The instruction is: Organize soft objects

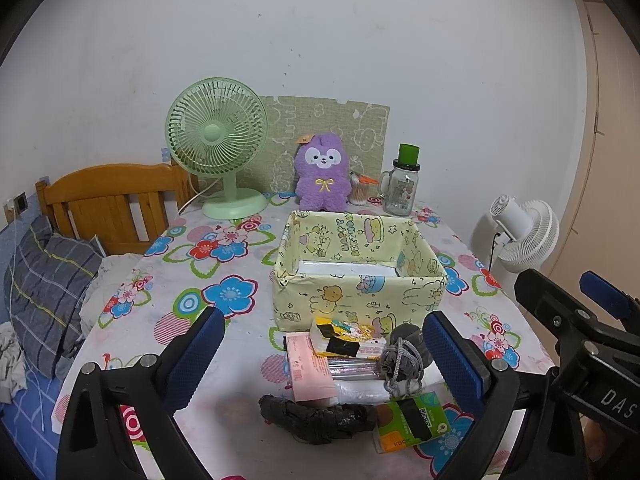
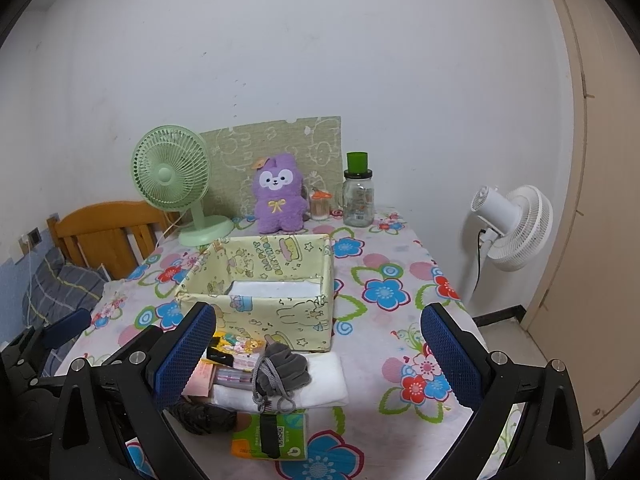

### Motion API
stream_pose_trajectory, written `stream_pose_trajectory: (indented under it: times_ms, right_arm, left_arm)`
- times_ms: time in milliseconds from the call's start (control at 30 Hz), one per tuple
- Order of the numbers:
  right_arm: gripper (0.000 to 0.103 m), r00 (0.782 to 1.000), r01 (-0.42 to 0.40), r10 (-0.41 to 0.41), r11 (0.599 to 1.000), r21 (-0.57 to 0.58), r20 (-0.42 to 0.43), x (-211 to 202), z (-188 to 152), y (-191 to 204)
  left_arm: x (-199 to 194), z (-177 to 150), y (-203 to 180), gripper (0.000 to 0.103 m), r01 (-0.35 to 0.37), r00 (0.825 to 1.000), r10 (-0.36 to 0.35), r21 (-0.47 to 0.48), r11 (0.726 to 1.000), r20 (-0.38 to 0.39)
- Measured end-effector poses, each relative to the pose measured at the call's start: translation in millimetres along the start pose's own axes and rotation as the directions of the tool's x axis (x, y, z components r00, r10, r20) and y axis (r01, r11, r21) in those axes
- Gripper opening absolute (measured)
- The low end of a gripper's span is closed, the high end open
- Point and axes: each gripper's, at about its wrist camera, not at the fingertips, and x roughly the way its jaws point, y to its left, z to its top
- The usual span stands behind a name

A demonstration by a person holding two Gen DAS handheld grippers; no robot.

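Note:
A yellow cartoon-print box point(image 1: 356, 294) point(image 2: 280, 312) stands open on the flowered table, with only a white liner showing inside. Just in front of it lies a small pile: a grey drawstring pouch point(image 1: 404, 354) point(image 2: 282, 370), a folded white cloth point(image 2: 324, 380), a pink packet point(image 1: 308, 366), a cartoon-print pack point(image 1: 352, 336), a black crumpled bag point(image 1: 316, 416) point(image 2: 204, 416) and a green tissue pack point(image 1: 412, 422) point(image 2: 272, 434). My left gripper point(image 1: 320, 356) is open, its fingers either side of the pile. My right gripper point(image 2: 320, 360) is open too, to the pile's right.
A purple plush rabbit point(image 1: 322, 172) sits at the table's back between a green desk fan point(image 1: 218, 140) and a glass jar with a green lid point(image 1: 400, 188). A wooden bed headboard point(image 1: 108, 204) and pillow lie left. A white floor fan point(image 1: 520, 236) stands right.

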Motion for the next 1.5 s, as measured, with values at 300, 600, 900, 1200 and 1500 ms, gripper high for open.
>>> stream_pose_trajectory:
  times_ms: [300,600,900,1200,1500]
  right_arm:
    - [0.103,1.000,-0.017,0.016,1.000,-0.009,-0.024,11,-3,5]
    - [0.100,0.997,-0.024,0.022,0.999,-0.024,-0.080,35,-11,12]
    - [0.098,0.988,-0.048,0.042,0.998,-0.034,-0.146,62,-24,19]
    - [0.096,0.974,-0.061,0.054,0.998,-0.026,-0.221,90,-33,24]
    - [0.092,0.953,-0.068,0.058,0.997,-0.022,-0.297,119,-39,29]
  left_arm:
    - [11,-5,1,0.098,0.010,0.999,-0.010,-0.005,1.000,-0.032]
    - [32,-15,4,0.095,-0.002,0.996,0.002,-0.007,1.000,-0.088]
    - [57,-27,11,0.092,-0.011,0.987,0.009,-0.011,1.000,-0.158]
    - [81,-34,13,0.091,-0.003,0.976,0.000,-0.014,1.000,-0.219]
    - [100,-39,3,0.090,0.039,0.966,-0.035,0.011,0.999,-0.257]
